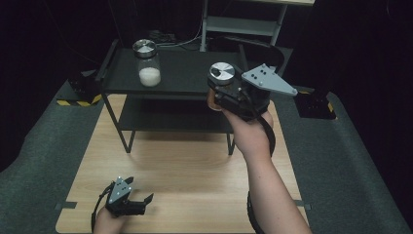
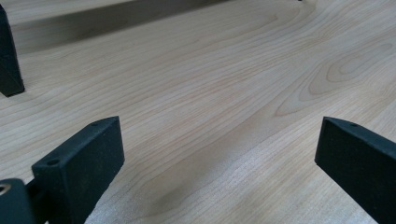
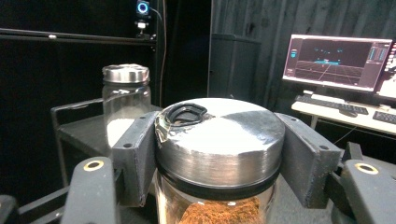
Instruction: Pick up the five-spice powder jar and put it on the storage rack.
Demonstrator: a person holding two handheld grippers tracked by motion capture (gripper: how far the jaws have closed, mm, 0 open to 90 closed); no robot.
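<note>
Right hand-held gripper (image 3: 219, 154) clamps the brown-powder glass jar (image 3: 219, 210) below its silver lid, left hand-held gripper (image 2: 215, 163) wide open and empty; keep jar upright, set squarely on black metal shelf (image 1: 185, 73).

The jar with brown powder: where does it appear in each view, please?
High view: upper middle, brown jar in the right gripper, at the shelf's right end.
Left gripper view: bare tabletop between open jaws.
Right gripper view: bottom centre, brown jar clamped by both jaws.
Shared landmark: white jar on the shelf.
</note>
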